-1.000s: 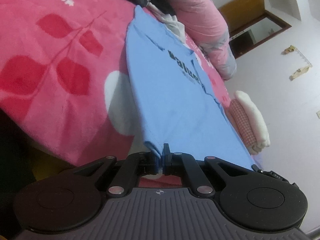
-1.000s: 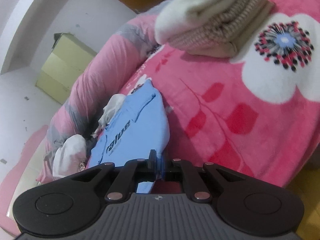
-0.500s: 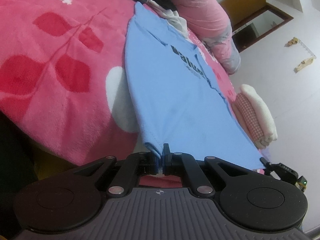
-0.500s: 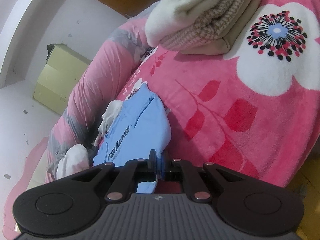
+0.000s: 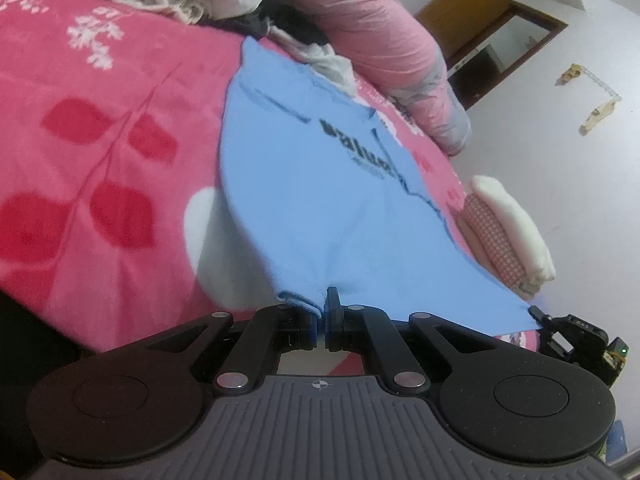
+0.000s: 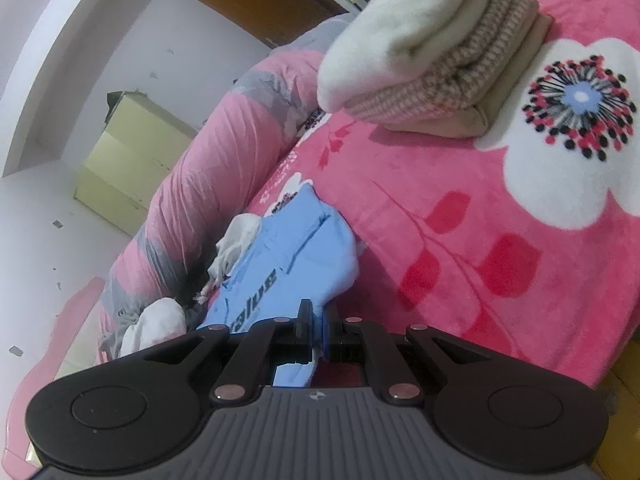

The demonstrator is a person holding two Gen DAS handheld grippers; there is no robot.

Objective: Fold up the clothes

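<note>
Left wrist view gives you the big picture: the pink floral blanket point(image 5: 100, 184) covers the bed, and the blue T-shirt point(image 5: 320, 200) lies on it, stretching away from you toward the rolled pink quilt point(image 5: 384, 52) at the far side. Its long axis runs straight ahead of your claws, hem nearest you, collar and black lettering farther off. Off to the right sits the stack of folded clothes point(image 5: 508, 232), well apart from the shirt body.

Your left gripper point(image 5: 323, 312) is pressed together on one corner of the hem, cloth bunched right at the tips. Your right gripper point(image 6: 317, 332) is likewise pinching blue fabric, and from the left view it shows up at the other hem corner, so the near edge hangs taut between your two hands. Both hands sit about equally near the hem, so I'd guess the fold means carrying that edge forward, away from you, onto the chest.

Heads up on what you can't see: the sleeves are hard to make out, the far collar tucks against some white cloth point(image 6: 236, 240), and the right view only catches a squashed sliver of the shirt.
</note>
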